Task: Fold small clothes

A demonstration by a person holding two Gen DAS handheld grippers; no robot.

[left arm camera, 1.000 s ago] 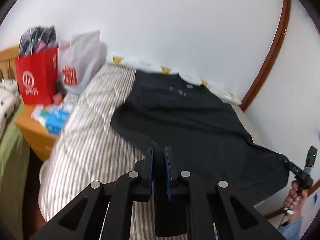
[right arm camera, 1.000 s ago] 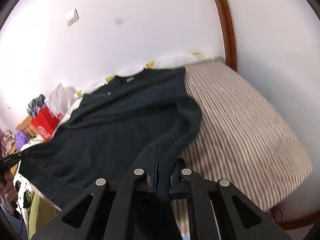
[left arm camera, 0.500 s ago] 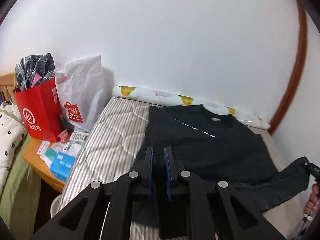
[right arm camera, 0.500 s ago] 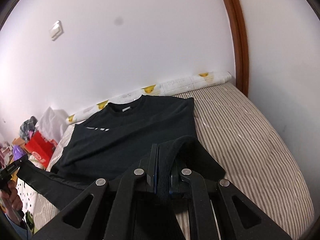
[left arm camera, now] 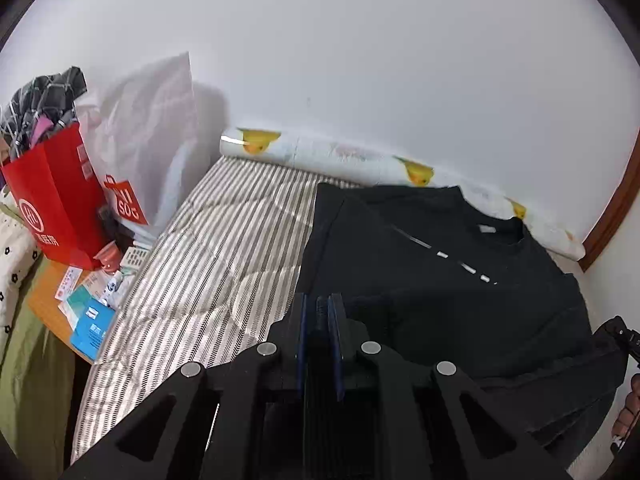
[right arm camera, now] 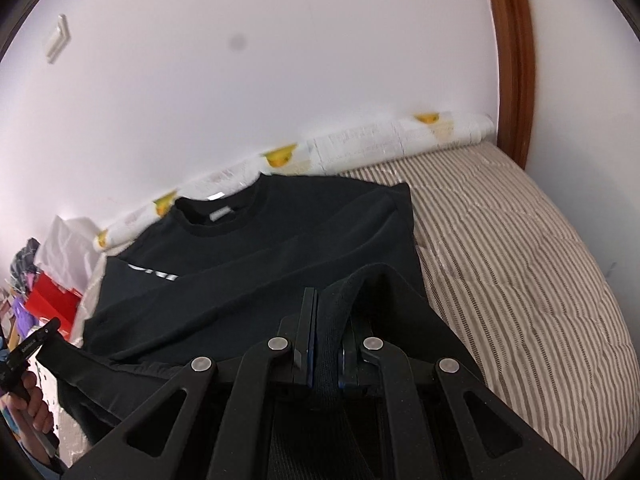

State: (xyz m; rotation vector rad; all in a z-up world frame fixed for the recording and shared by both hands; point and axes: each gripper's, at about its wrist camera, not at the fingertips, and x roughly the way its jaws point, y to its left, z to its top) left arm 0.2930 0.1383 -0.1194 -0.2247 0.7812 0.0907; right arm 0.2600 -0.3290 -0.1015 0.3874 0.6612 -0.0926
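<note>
Two grippers each pinch dark cloth: the left gripper (left arm camera: 319,310) has its jaws drawn narrow on the hem of the black sweatshirt (left arm camera: 432,280), and the right gripper (right arm camera: 326,334) clamps a thick fold of the same hem. The garment's lower part is doubled up over its body, which lies on the striped mattress (right arm camera: 520,264) with the collar toward the far edge, by the rolled duck-print pad (left arm camera: 360,156). Off the mattress's left edge stand a red bag (left arm camera: 52,200) and a white bag (left arm camera: 144,128).
</note>
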